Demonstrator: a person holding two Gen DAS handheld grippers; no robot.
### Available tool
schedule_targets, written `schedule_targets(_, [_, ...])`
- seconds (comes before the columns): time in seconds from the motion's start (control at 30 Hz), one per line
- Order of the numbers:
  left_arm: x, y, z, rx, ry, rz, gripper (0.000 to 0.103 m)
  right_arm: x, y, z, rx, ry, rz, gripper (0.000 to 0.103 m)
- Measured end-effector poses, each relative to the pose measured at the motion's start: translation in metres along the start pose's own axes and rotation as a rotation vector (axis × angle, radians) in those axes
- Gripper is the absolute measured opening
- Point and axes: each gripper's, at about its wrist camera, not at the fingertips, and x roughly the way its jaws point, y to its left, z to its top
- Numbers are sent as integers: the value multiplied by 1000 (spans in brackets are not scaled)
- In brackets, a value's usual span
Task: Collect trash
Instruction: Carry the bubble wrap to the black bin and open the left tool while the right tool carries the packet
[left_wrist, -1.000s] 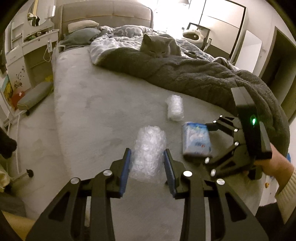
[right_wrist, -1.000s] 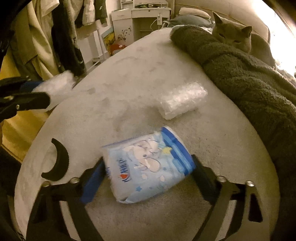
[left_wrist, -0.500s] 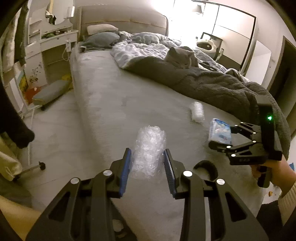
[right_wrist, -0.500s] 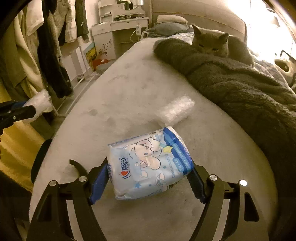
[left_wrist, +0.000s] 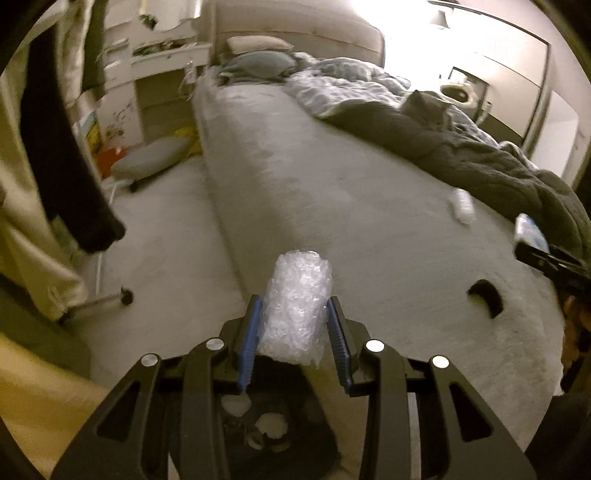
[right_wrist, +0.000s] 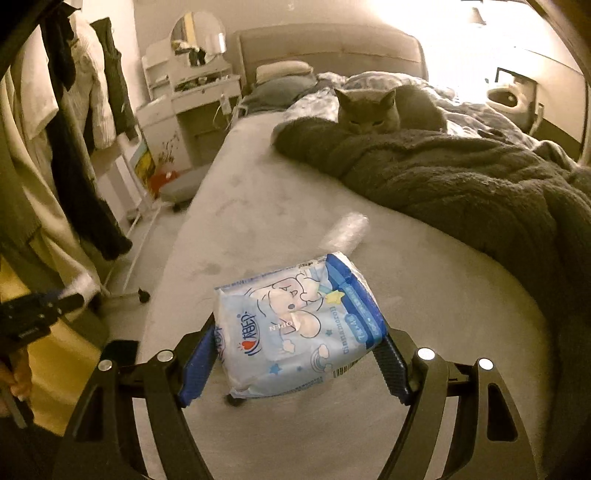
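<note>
Halfway along, by the look of it: left gripper (left_wrist: 294, 326) clamped on a bubble-wrap roll (left_wrist: 297, 310), right gripper (right_wrist: 295, 354) clutching a wipes pack (right_wrist: 299, 325), both lifted off the bed (right_wrist: 424, 295), another roll (right_wrist: 345, 232) left lying there.

Home bedroom: bed (right_wrist: 280, 229), cat (right_wrist: 373, 107) on blanket (right_wrist: 461, 184), vanity mirror (right_wrist: 197, 38).

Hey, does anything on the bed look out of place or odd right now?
One roll of bubble wrap lies loose on the bare bed, beside the dark blanket. A small black curved piece also lies near the bed's edge. A cat lies on the blanket.
</note>
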Motion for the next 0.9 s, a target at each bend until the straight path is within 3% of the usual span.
schedule_targets(0.33, [14,54,-42,-78,113,62,38,-4,51,-8,21,-39,46,77])
schedule_targets(0.9, [44,101,-100,-128,316,119,38,28,154,-25,-148,22,172,77])
